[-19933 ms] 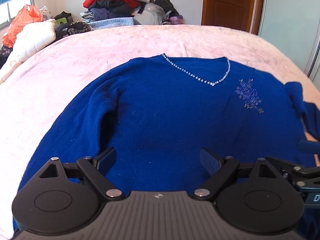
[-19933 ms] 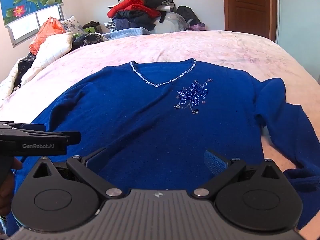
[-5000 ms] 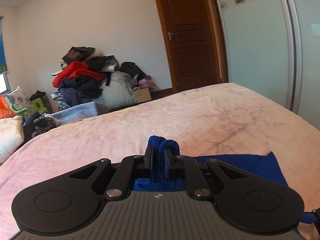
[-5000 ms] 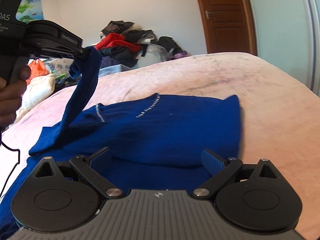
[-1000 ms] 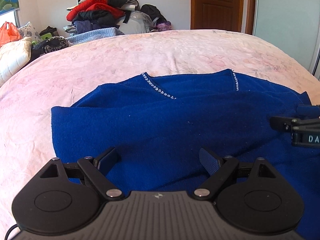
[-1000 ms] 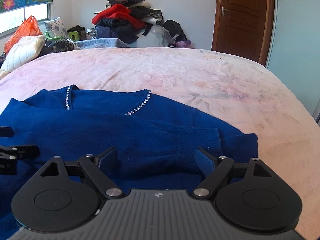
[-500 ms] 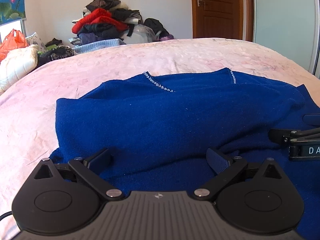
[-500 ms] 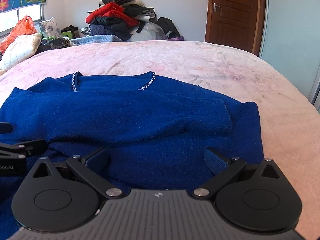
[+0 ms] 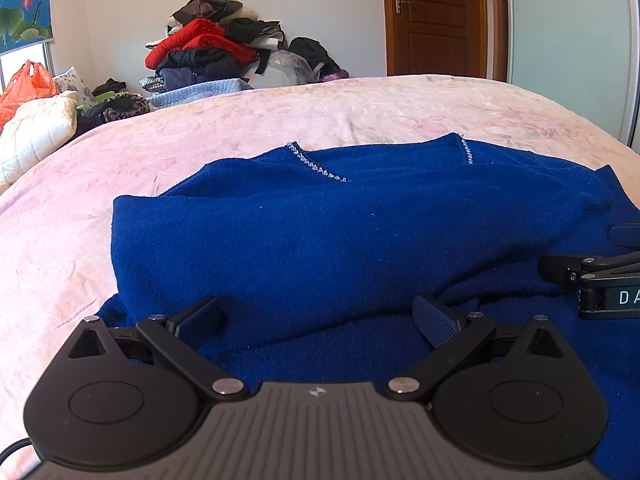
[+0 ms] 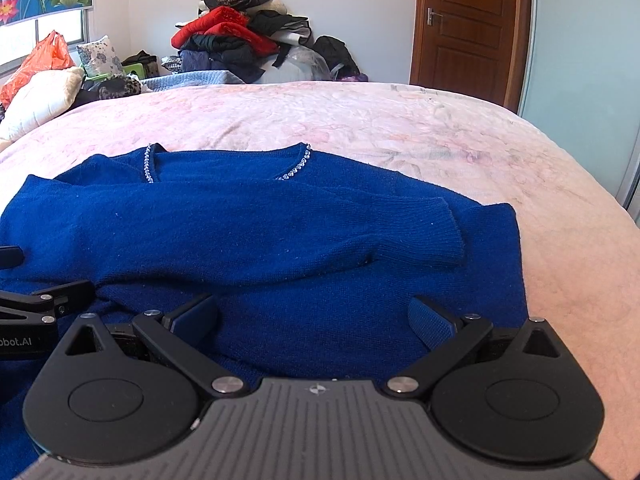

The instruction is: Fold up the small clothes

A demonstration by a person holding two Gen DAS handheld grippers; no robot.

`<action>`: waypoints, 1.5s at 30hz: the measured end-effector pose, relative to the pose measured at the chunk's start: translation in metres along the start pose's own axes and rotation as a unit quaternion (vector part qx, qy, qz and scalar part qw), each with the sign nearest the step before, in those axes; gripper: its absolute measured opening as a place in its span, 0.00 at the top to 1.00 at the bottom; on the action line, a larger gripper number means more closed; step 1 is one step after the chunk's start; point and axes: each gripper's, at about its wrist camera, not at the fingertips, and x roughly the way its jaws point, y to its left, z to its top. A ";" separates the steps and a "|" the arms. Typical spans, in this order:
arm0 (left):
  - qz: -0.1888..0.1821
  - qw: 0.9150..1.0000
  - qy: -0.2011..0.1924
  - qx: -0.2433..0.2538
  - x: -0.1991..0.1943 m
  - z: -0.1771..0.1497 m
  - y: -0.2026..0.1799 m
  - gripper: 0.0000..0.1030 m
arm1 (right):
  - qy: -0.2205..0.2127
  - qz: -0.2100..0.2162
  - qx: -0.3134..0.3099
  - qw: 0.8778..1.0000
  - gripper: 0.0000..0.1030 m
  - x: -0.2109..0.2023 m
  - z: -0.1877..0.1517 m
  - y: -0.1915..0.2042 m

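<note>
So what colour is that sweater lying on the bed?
Deep blue sweater, silvery beaded neckline; clearest in the right wrist view.

Fuzzy knit sweater [image 9: 320, 240], matt bedspread [image 9: 360, 112]

Left wrist view: low and close over the near hem of the blue sweater [image 9: 320, 240], facing across the pink bed [image 9: 360, 108] toward the clothes pile [image 9: 216, 56] and wooden door [image 9: 436, 16]. Right wrist view: same height and heading, set just rightward. Shared: sweater, bed, pile, door.
</note>
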 end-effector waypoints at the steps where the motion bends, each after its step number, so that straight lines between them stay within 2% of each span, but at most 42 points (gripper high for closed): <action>1: -0.001 1.000 0.000 -0.001 0.000 0.000 0.000 0.00 | 0.000 0.001 0.001 1.000 0.00 0.000 0.000 0.000; 12: -0.007 1.000 0.004 -0.008 0.001 -0.001 0.003 0.00 | 0.001 -0.006 0.000 1.000 0.00 0.001 0.001 0.005; 16: -0.012 1.000 0.005 -0.011 -0.007 -0.005 0.005 0.00 | 0.002 -0.030 -0.001 1.000 0.00 -0.014 -0.008 0.013; 21: -0.020 1.000 0.003 -0.009 -0.020 -0.016 0.009 0.00 | 0.003 -0.031 -0.015 0.999 0.00 -0.032 -0.024 0.023; 32: -0.025 1.000 0.009 -0.015 -0.018 -0.017 0.015 0.00 | 0.006 -0.024 -0.008 1.000 0.00 -0.033 -0.024 0.021; 40: -0.026 0.999 0.032 -0.030 -0.028 -0.016 0.018 0.00 | 0.011 -0.015 -0.015 1.000 0.00 -0.044 -0.029 0.020; 45: -0.019 0.998 0.045 -0.033 -0.040 -0.018 0.025 0.00 | 0.013 0.024 0.011 1.000 0.00 -0.060 -0.036 0.007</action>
